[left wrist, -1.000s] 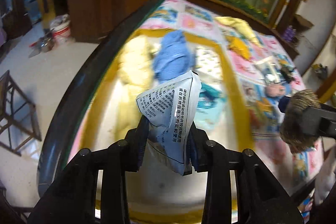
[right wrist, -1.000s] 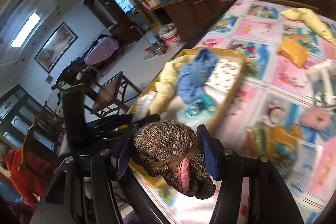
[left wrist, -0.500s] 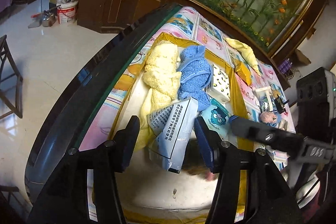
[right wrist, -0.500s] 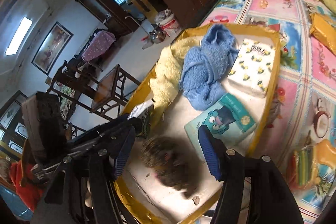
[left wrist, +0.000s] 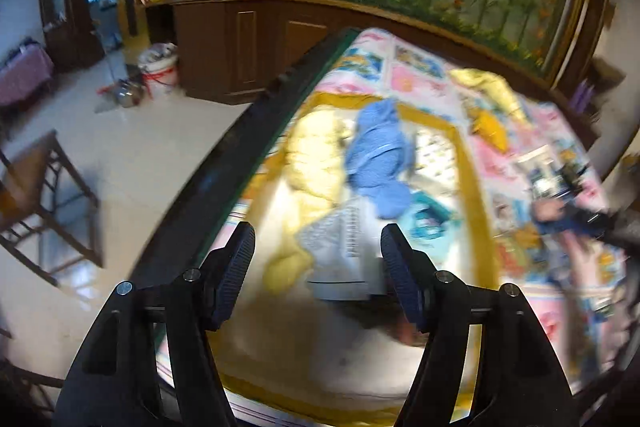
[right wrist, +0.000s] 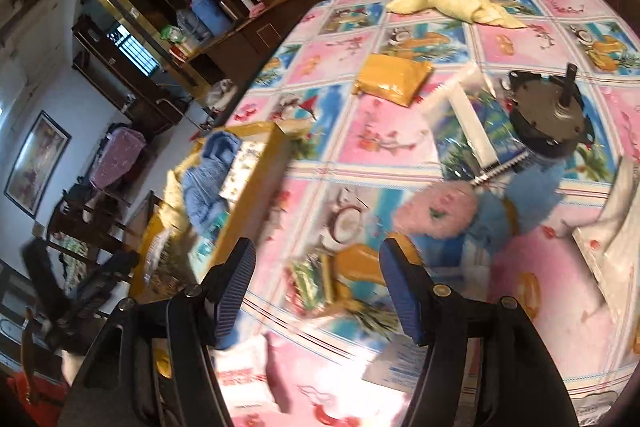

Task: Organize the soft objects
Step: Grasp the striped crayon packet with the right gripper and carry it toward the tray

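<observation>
My left gripper [left wrist: 318, 267] is open and empty above the yellow-rimmed tray [left wrist: 472, 195]. In the tray lie a white printed packet [left wrist: 344, 251], a yellow towel [left wrist: 316, 163], a blue towel [left wrist: 380, 163] and a teal pack [left wrist: 428, 223]. My right gripper [right wrist: 318, 287] is open and empty over the patterned tablecloth [right wrist: 384, 139], right of the tray [right wrist: 256, 203]. Ahead of it lie a pink fluffy item [right wrist: 440, 207], a blue fluffy item [right wrist: 532, 199], an orange pouch [right wrist: 390, 79] and a pale yellow cloth [right wrist: 452, 3].
A dark round device [right wrist: 548, 115] and a white comb-like strip [right wrist: 476, 131] lie on the cloth. White packets [right wrist: 244, 375] lie near the front edge. A dark table rim [left wrist: 240, 163] runs on the left, with floor, a chair [left wrist: 44, 211] and a bucket [left wrist: 160, 71] beyond.
The left gripper let go of the white packet, which now lies in the tray. The right gripper dropped the brown knitted item in the tray and swung right over the tablecloth.
</observation>
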Tool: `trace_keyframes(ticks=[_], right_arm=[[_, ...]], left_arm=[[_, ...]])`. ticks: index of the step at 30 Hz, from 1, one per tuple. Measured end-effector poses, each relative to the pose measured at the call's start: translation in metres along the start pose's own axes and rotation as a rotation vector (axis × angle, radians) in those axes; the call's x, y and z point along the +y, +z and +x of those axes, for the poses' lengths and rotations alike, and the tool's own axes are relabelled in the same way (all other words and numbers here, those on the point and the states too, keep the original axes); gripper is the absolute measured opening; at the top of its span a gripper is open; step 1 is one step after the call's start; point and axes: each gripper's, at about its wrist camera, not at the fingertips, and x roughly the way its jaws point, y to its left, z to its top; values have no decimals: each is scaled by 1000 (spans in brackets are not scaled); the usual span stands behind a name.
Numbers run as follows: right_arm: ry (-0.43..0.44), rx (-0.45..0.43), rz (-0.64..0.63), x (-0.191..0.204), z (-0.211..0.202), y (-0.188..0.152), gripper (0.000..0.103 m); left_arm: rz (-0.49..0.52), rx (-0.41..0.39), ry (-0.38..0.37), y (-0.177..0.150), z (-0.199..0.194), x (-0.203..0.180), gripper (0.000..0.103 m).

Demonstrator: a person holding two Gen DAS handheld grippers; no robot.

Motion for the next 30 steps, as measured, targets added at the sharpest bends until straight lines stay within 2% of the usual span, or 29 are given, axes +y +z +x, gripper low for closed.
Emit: trace_keyframes(ticks=[5, 8, 11, 13, 14, 15, 16, 18, 21, 27, 30], right_arm=[[-74, 79, -111, 21, 28, -8, 64], [-102, 101, -138, 27, 42, -10, 64], [-115, 120, -150, 32, 58, -11, 64], [-161, 128, -194, 36, 68, -12, 64], [-188, 125, -227, 40, 70, -13, 60], [-217, 119, -256, 43, 69, -16, 40], [-229, 123, -264, 43, 69, -17, 34], [-218, 141, -256, 40, 65, -19, 22], [-224, 151, -266, 33, 56, -26, 20], [-209, 161, -236, 5, 23, -49, 21], [-206, 160, -227, -8, 9, -56, 22]], left_arm=[[21, -61, -44, -6, -28, -16, 66], [31, -56, -15, -8, -27, -18, 66], [0, -45, -13, -10, -26, -12, 66], [-15, -57, -27, -12, -29, -9, 66], [-18, -66, -42, -13, -32, -9, 66], [-15, -77, -61, -14, -36, -10, 66], [-5, -89, -87, -15, -40, -13, 66], [46, -117, -141, -18, -48, -23, 66], [148, -132, -201, -25, -55, -47, 66], [359, -65, -315, -47, -57, -101, 66], [440, -14, -350, -60, -50, -127, 66]])
